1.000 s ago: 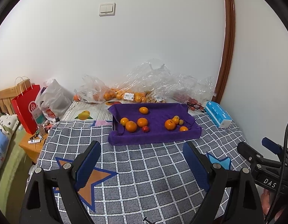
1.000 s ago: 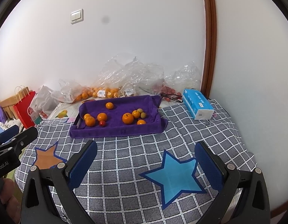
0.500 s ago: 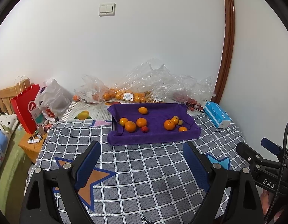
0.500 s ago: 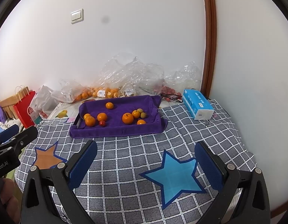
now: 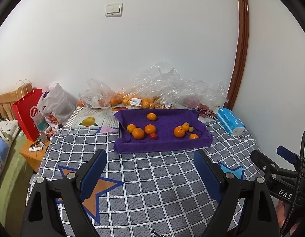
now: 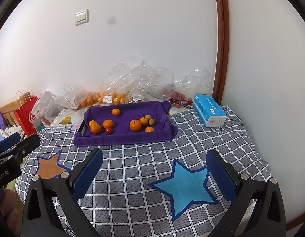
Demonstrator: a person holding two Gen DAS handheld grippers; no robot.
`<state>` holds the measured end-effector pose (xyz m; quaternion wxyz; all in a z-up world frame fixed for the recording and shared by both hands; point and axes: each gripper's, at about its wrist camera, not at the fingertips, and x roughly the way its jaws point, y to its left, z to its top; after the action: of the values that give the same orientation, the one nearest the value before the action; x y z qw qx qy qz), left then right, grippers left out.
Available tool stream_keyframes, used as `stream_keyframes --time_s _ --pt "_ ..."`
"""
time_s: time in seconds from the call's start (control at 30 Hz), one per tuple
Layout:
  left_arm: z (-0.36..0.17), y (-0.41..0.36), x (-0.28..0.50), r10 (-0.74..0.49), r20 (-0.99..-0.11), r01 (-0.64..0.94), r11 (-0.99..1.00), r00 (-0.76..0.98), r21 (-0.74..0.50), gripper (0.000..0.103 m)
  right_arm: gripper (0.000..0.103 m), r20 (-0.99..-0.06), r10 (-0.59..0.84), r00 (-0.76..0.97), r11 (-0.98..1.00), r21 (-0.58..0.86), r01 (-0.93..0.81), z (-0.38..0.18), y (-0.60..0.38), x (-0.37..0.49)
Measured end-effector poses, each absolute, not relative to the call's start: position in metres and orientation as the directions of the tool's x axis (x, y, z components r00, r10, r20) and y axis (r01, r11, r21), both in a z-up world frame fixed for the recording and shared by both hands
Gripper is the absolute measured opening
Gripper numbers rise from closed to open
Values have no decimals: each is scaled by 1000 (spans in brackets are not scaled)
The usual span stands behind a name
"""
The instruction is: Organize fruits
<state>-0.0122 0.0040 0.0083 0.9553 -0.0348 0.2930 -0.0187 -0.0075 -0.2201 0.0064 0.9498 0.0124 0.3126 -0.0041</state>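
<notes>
Oranges (image 5: 138,133), a small red fruit (image 5: 153,136) and others lie loose on a purple towel (image 5: 164,144) over a tray on the checked counter (image 5: 152,177). Left gripper (image 5: 150,174) and right gripper (image 6: 154,174): fingers spread wide, empty.

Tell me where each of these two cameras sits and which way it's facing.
Left wrist: sits on the left tongs, facing forward and downward over the checked cloth to the purple tray; right tongs at the right edge.
Right wrist: sits on the right tongs, same direction, above the blue star; left tongs at the left edge.
Shared: tray, fruit, tissue box.
</notes>
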Motion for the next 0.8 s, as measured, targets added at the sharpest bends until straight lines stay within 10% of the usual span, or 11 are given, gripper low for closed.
stream_keyframes --time_s 0.8 --pt "9 6 -14 -61 -557 16 996 828 -85 89 103 -593 0 805 1000 18 13 7 -220 -8"
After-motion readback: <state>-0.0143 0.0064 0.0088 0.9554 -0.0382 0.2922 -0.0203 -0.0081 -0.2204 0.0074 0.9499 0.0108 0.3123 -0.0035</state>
